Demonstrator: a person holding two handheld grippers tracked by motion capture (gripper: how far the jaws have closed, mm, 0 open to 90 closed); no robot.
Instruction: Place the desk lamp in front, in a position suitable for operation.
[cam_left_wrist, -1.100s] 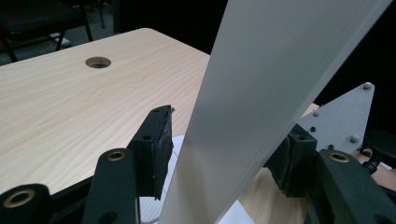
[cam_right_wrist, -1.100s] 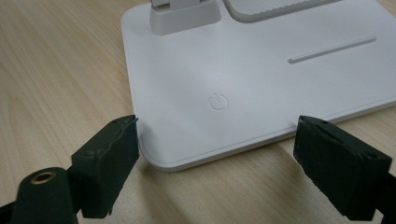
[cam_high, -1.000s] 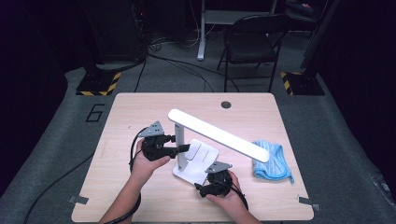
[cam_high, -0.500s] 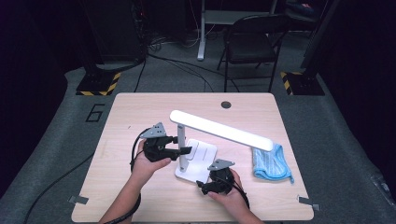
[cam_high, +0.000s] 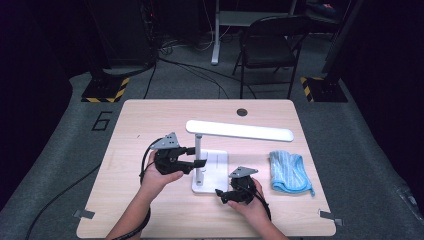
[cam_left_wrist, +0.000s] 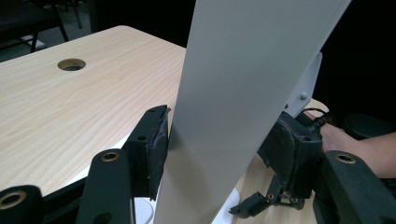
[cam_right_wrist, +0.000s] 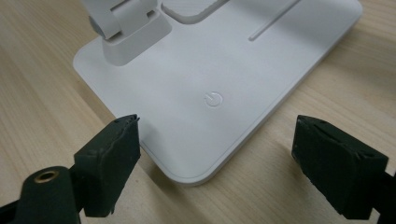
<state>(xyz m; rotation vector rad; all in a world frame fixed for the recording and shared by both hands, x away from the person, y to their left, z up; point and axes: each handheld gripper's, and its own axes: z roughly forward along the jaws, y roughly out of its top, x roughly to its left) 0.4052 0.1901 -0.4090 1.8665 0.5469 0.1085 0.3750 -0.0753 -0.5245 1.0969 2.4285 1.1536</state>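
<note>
Lamp near the table's front edge: left gripper is clamping its upright stem, steadying it, while right gripper is hovering with jaws spread toward the base's power button.

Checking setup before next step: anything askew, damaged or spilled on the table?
Nothing stands out. The desk lamp stands upright on its base, its post between the left gripper jaws; the blue cloth lies crumpled beside it.

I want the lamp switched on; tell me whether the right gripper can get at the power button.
Probably yes: the right gripper hangs open just off the lamp base, the power button bare ahead.
</note>
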